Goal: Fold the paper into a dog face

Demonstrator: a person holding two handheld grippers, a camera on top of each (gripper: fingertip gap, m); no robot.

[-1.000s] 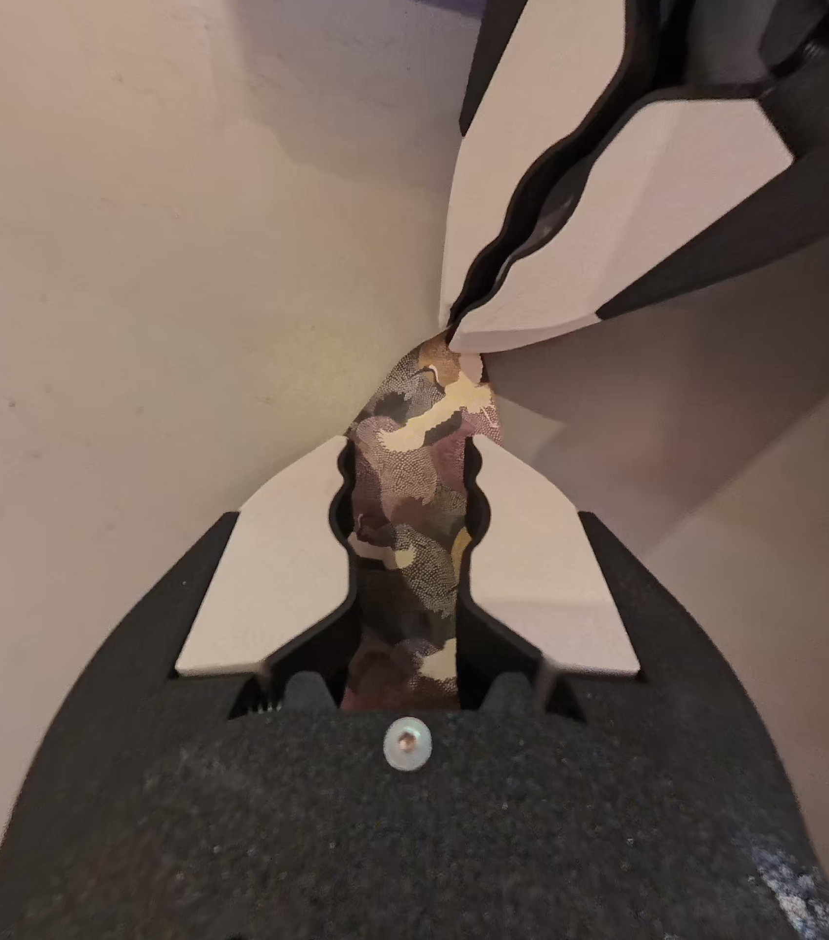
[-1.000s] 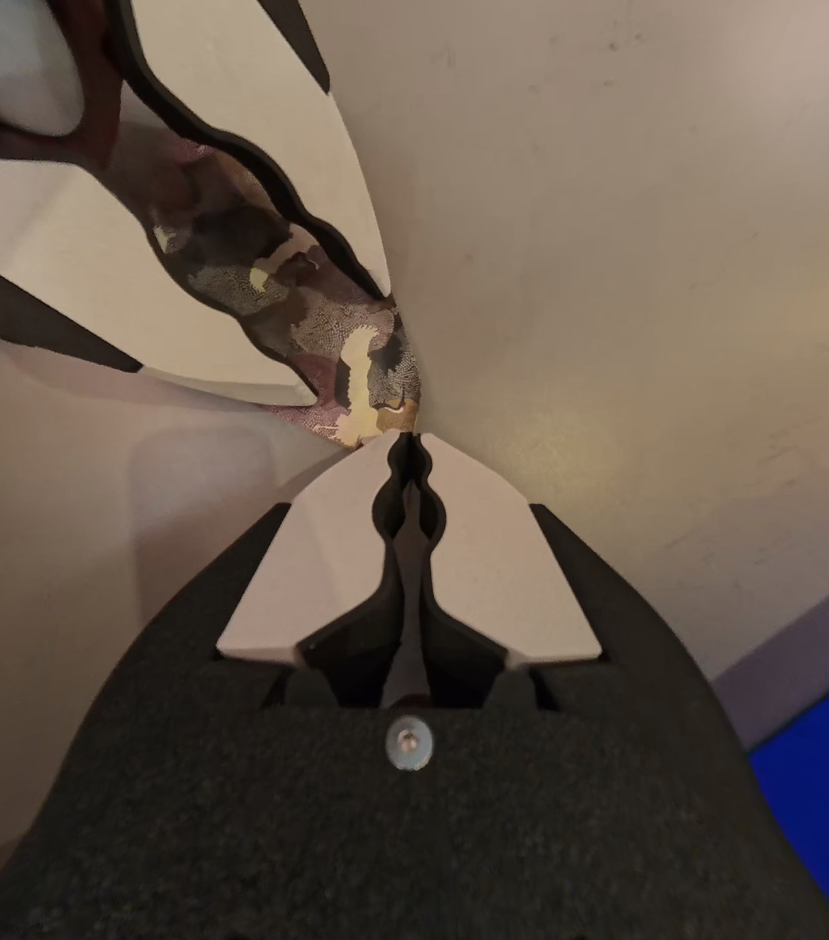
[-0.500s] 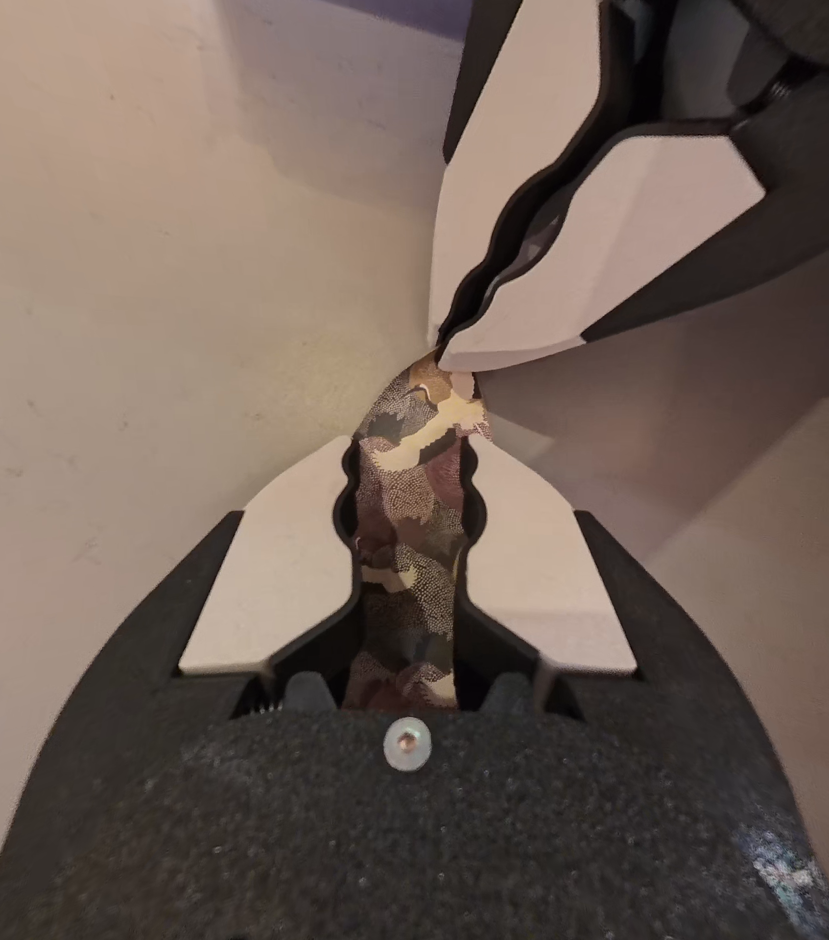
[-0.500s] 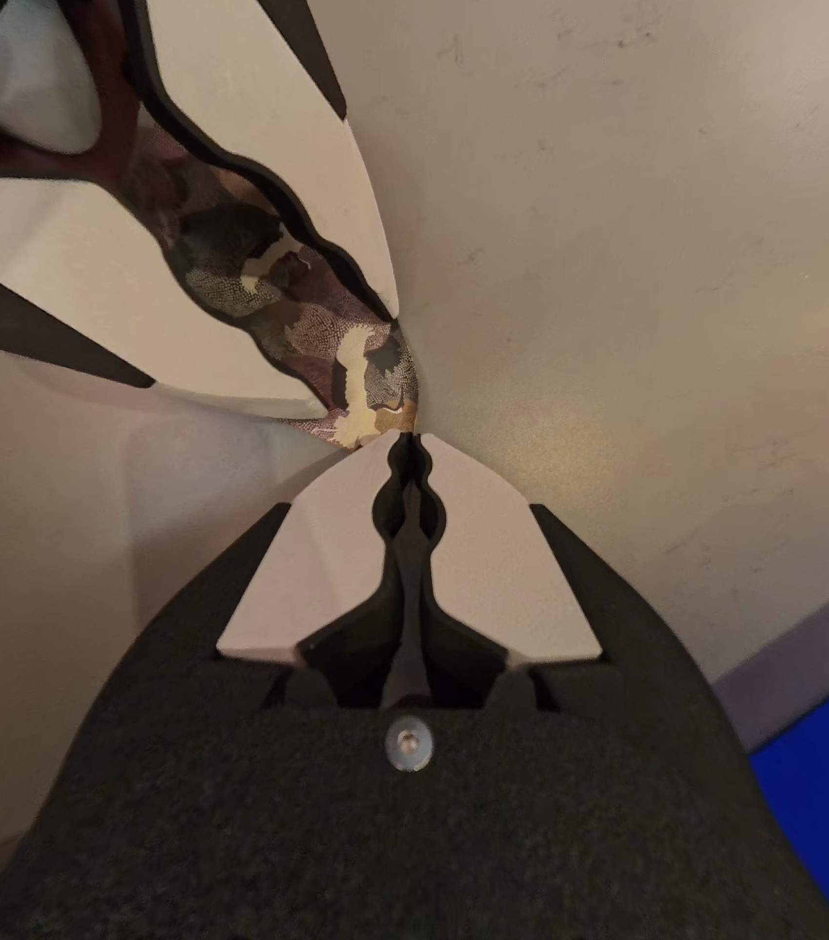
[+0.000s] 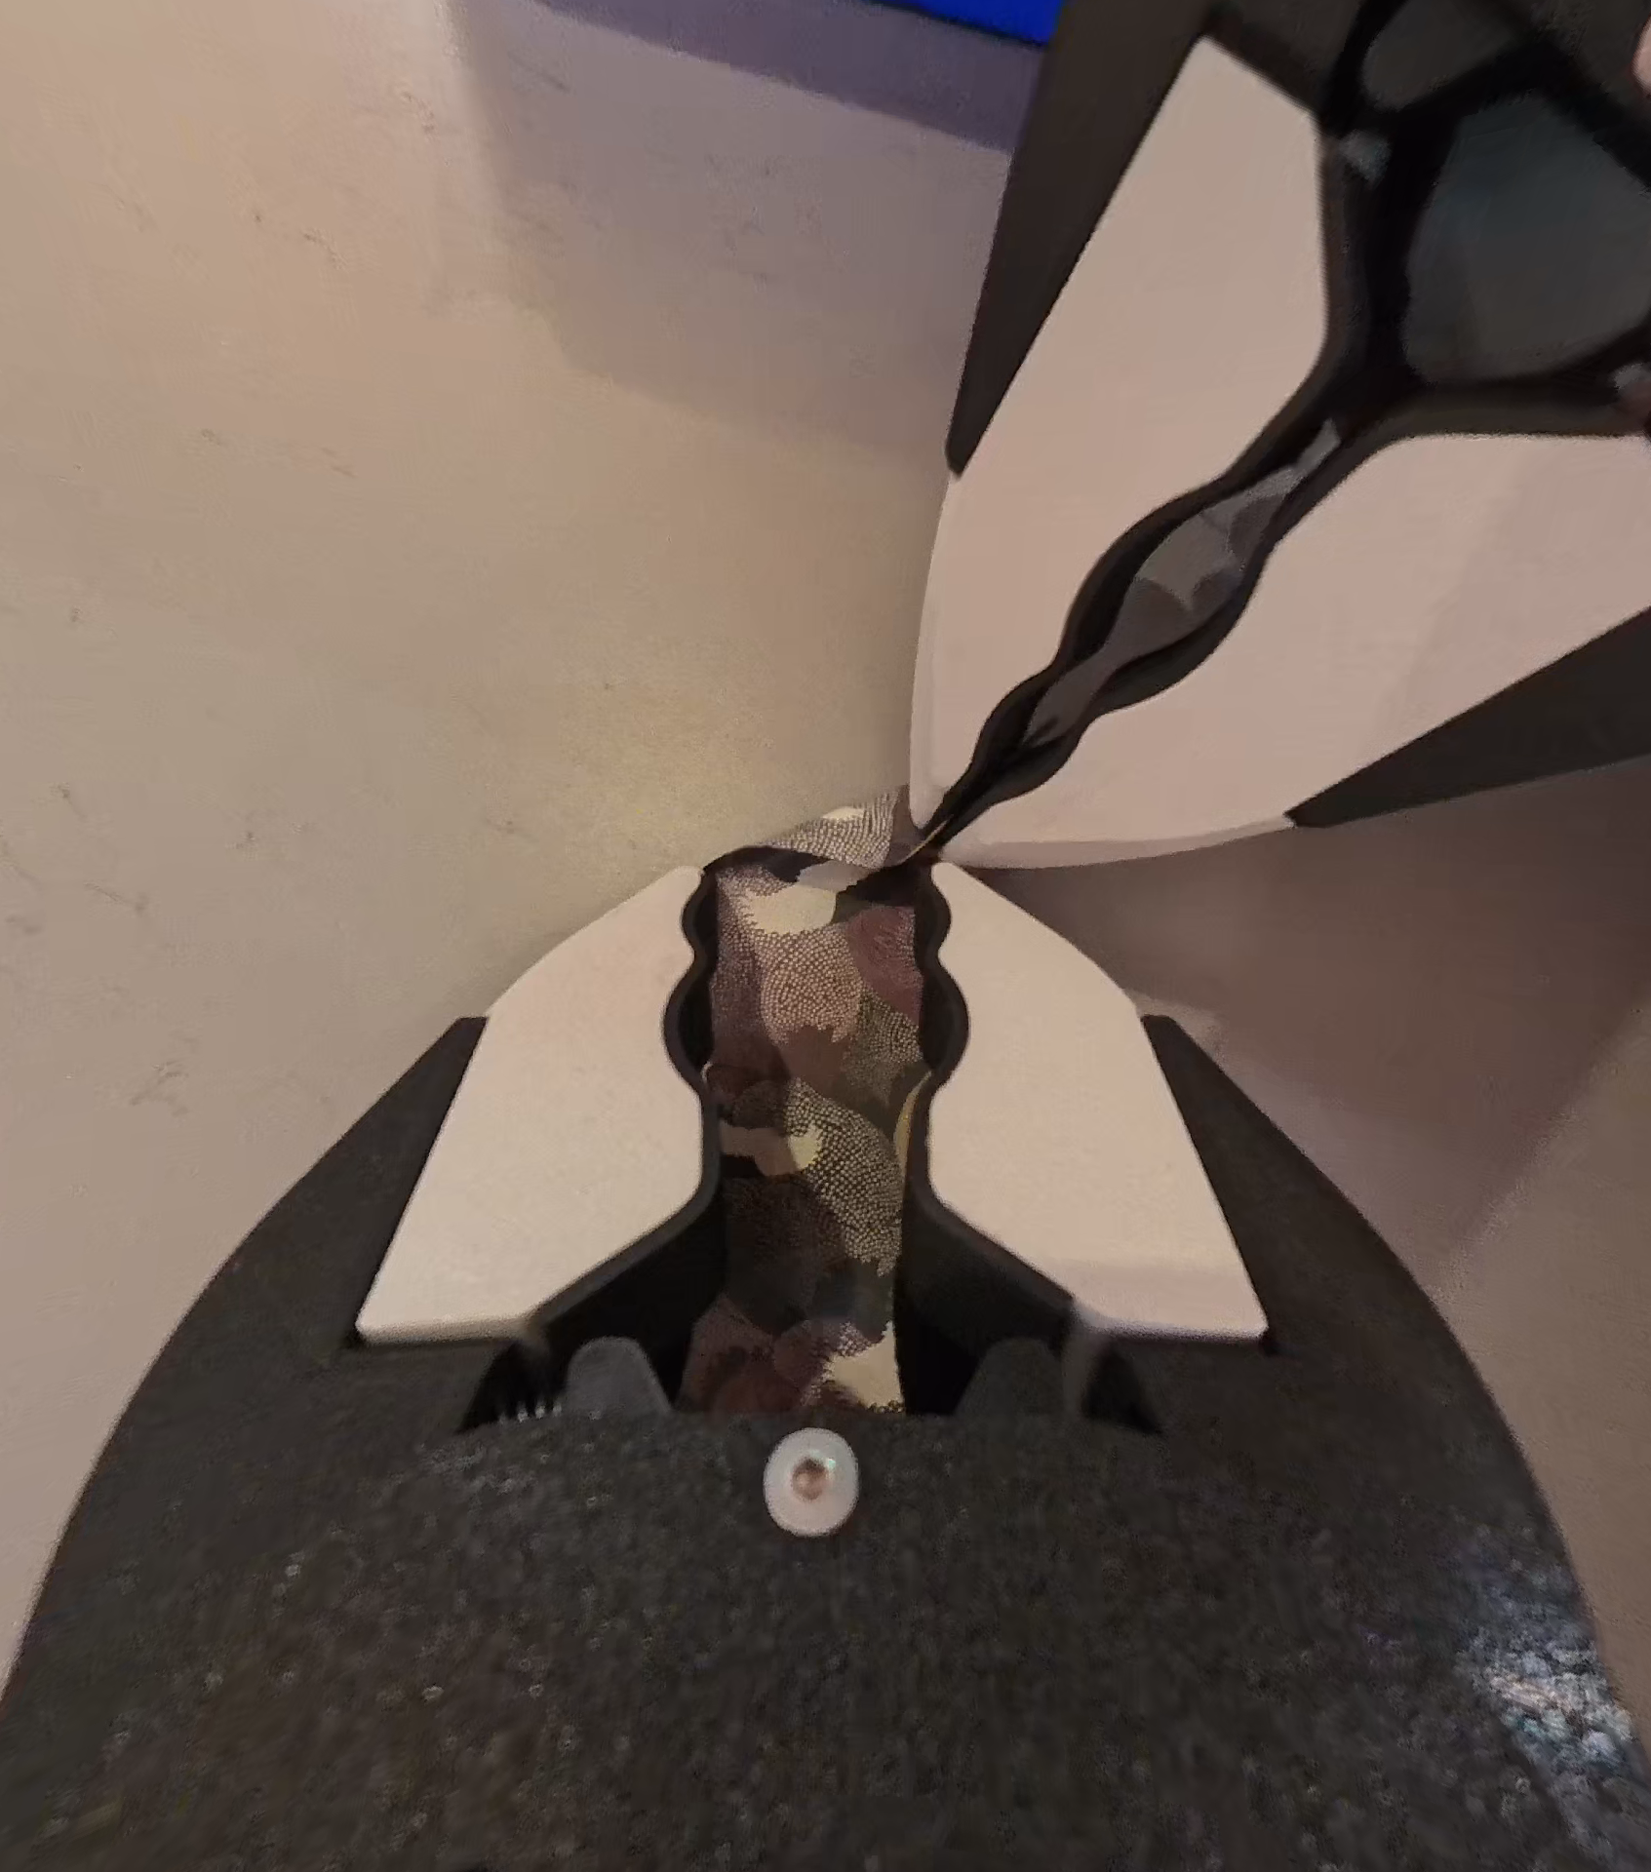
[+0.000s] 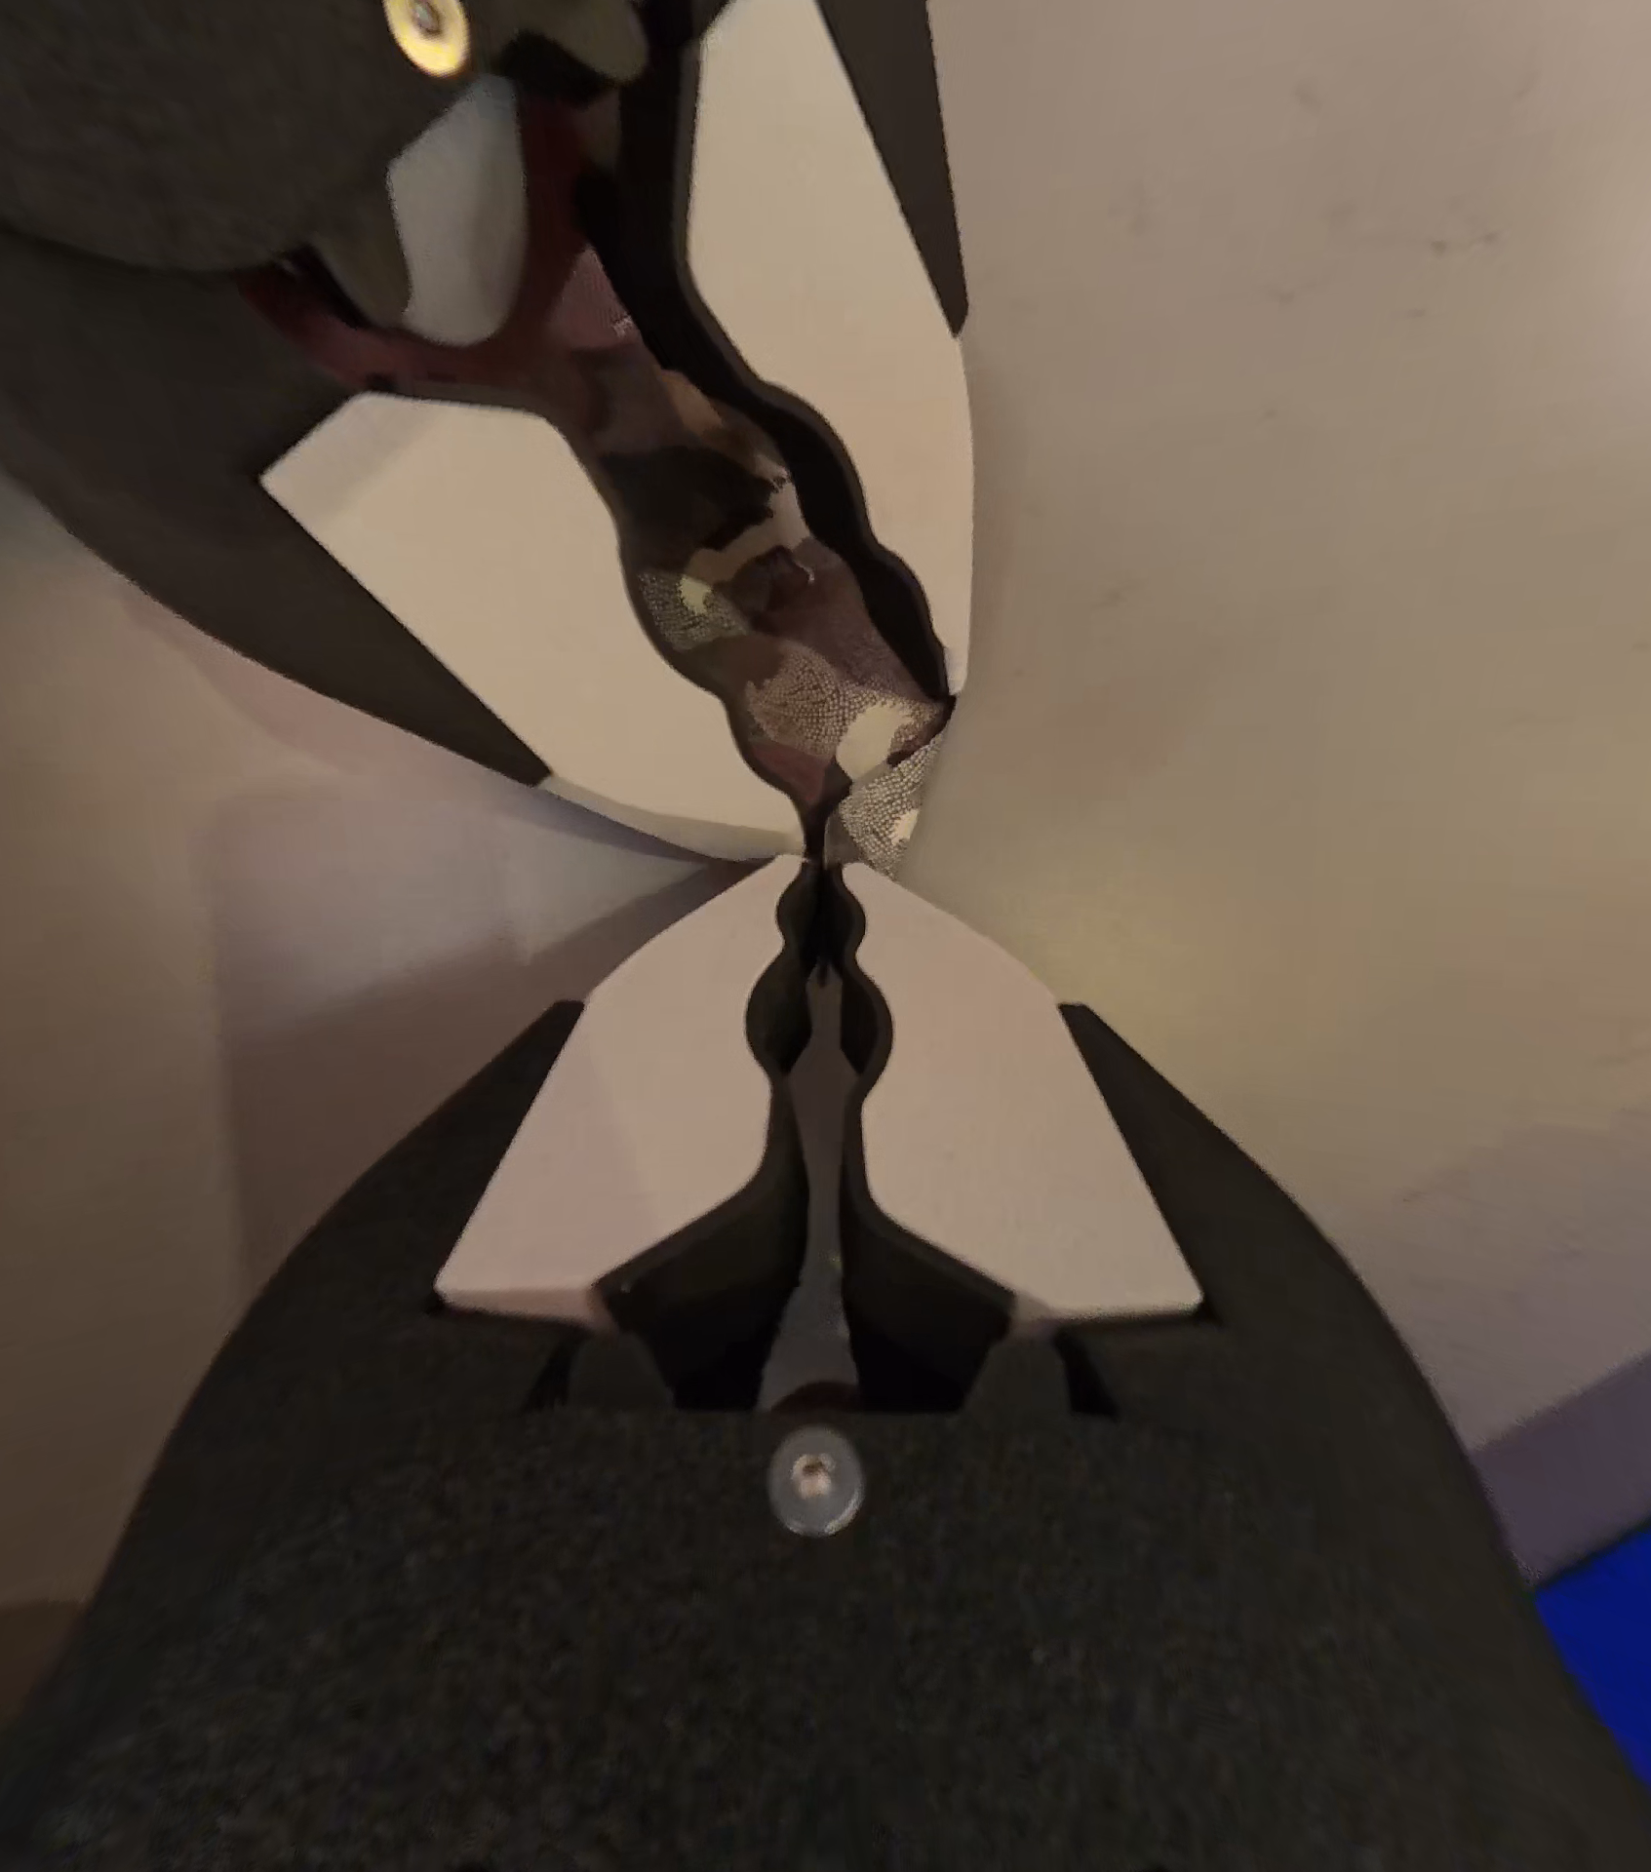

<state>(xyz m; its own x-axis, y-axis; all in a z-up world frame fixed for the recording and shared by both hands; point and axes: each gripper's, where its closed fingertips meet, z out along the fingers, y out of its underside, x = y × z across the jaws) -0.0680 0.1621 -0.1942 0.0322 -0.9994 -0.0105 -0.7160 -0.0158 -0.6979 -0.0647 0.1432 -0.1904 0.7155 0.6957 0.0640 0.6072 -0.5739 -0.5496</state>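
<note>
The right gripper [image 6: 816, 873] pinches the paper [image 5: 816, 1023] tip (camouflage print); the left gripper [image 5: 816, 883], fingers apart, straddles the paper lying on the table [image 5: 243, 608]; tips nearly touch.

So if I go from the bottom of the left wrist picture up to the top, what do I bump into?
Black left gripper → camouflage-patterned paper → white-fingered right gripper → bright blue strip.

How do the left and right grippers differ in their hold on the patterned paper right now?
The left gripper stands partly open, paper filling the gap between its fingers; the right gripper is pinched shut on a corner. The left shows a long strip of pattern, the right barely any. Both tips meet at the same paper end over the pale table.
</note>
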